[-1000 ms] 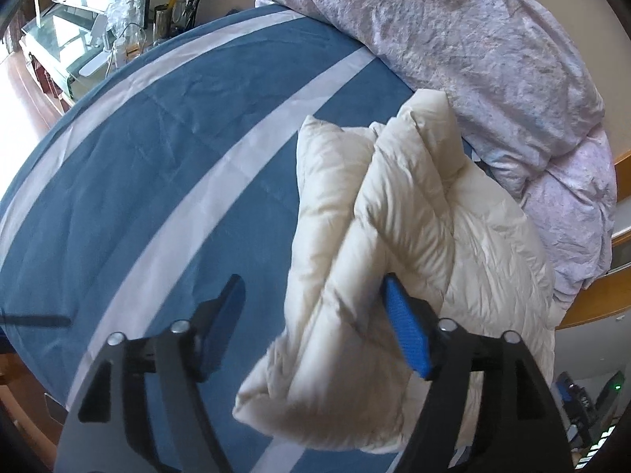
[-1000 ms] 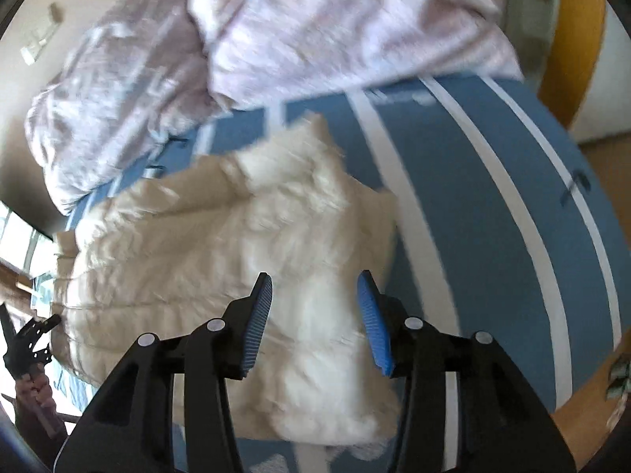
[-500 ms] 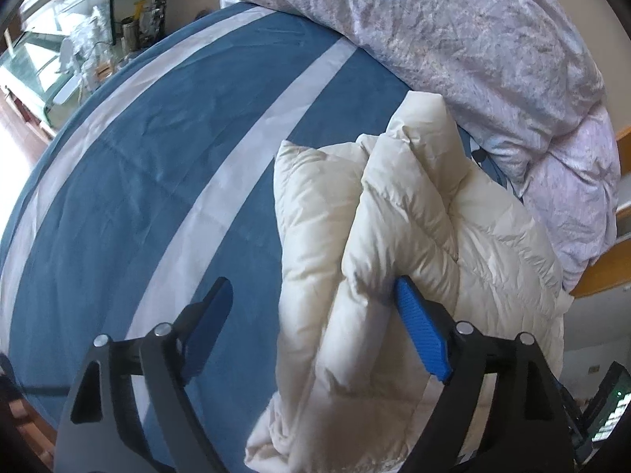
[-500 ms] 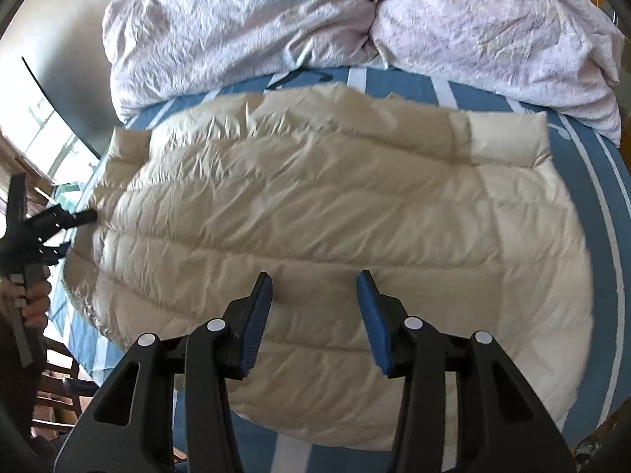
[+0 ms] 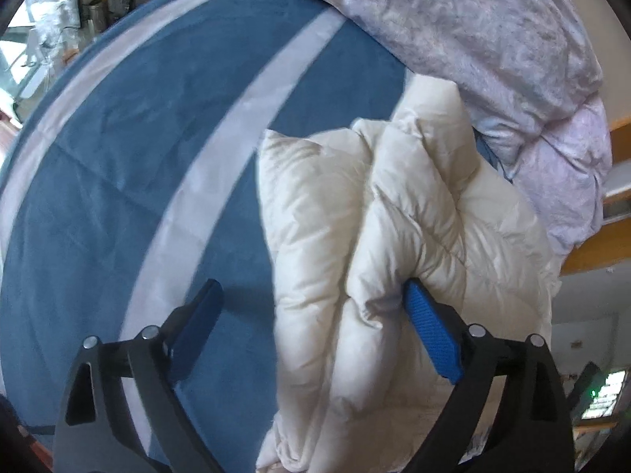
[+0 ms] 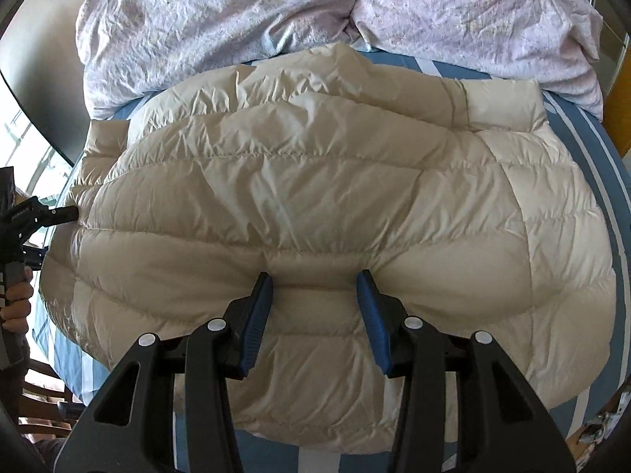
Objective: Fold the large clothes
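Note:
A cream puffer jacket (image 6: 315,181) lies spread on the blue striped bed (image 5: 118,157). In the left wrist view its folded edge (image 5: 355,236) bulges up between the fingers of my left gripper (image 5: 311,287). Those jaws are opening wide. The right blue pad (image 5: 430,327) rests against the fold, while the left finger hangs over bare sheet. My right gripper (image 6: 314,278) stands partly open, low over the jacket's near middle. Its fingertips dent the quilting, and a ridge of fabric sits between them without being pinched.
A crumpled lilac duvet (image 6: 276,12) is heaped along the far side of the bed. A person's hand (image 6: 15,303) holds the other gripper's handle at the jacket's left edge. A cluttered table (image 5: 51,35) stands beyond the bed, and a wooden bed frame (image 5: 591,256) lies to the right.
My left jaws have spread wider and dropped closer to the jacket's fold. The right gripper swung across from the bed's side and came down onto the jacket, its opening unchanged.

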`<state>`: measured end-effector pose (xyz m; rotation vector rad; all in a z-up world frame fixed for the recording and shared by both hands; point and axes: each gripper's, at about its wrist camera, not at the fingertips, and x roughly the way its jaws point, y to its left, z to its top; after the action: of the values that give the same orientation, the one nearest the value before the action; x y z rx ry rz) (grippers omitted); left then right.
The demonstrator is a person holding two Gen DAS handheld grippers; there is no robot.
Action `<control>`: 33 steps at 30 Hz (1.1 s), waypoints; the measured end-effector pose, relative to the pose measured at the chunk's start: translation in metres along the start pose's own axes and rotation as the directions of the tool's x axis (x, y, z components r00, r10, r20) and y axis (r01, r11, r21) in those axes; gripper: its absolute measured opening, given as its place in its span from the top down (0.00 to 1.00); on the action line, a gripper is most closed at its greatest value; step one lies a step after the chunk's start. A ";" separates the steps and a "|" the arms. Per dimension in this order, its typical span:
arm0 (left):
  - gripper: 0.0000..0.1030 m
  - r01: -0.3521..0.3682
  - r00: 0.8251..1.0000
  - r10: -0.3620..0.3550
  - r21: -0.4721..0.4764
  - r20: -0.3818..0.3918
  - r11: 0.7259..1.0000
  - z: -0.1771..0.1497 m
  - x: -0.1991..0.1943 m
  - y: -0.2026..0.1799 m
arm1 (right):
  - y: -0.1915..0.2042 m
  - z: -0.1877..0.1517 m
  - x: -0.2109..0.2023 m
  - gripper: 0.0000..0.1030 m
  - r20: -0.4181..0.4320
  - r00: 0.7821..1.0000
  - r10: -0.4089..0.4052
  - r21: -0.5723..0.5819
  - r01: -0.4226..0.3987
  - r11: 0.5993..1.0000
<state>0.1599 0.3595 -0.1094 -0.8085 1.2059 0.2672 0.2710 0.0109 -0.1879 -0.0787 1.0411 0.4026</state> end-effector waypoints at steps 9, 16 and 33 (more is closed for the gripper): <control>0.28 0.025 1.000 -0.025 0.002 -0.011 1.000 -0.009 0.008 -0.022 | -0.002 0.000 -0.009 0.55 -0.015 1.000 0.005 -0.015 -0.005 1.000; 0.55 0.000 1.000 -0.001 0.009 0.030 1.000 -0.013 0.002 -0.032 | -0.014 -0.003 -0.014 0.55 -0.021 1.000 0.008 -0.014 -0.008 1.000; 0.87 0.066 0.975 -0.070 0.028 0.209 0.997 -0.022 -0.066 -0.088 | -0.019 -0.014 0.019 0.55 -0.006 0.999 0.050 -0.101 -0.051 0.994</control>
<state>0.1718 0.2979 -0.0165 -0.7817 0.9797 0.2765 0.2746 -0.0048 -0.2142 -0.1434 1.0272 0.5011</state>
